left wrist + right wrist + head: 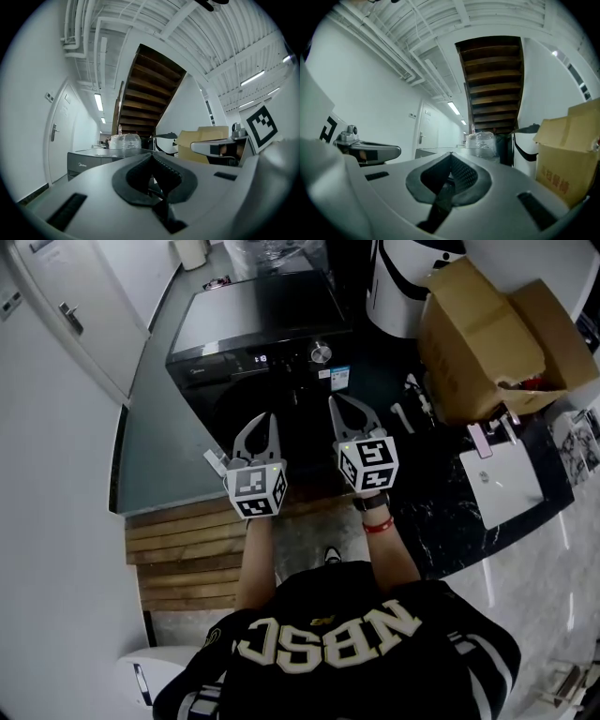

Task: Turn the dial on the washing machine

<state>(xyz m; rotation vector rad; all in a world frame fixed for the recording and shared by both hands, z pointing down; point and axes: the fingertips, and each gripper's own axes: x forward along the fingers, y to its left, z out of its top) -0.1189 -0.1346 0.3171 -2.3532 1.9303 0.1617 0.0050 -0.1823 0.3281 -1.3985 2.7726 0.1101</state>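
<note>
A black washing machine (253, 315) stands ahead of me, with a silver dial (321, 353) on its front panel beside a small lit display (262, 359). Both grippers are held side by side in front of the machine, below the dial and apart from it. The left gripper (270, 418) has its jaws together with nothing between them. The right gripper (334, 401) is also shut and empty, its tips a short way below the dial. The left gripper view shows the machine's grey top (89, 159) beyond the left gripper (151, 154); the dial is hidden there.
An open cardboard box (487, 334) sits on the dark counter to the right, with a white flat item (502, 486) nearer me. Wooden steps (187, 549) lie at lower left, a white door (66, 315) at far left. A plastic-wrapped bundle (482, 140) stands behind the machine.
</note>
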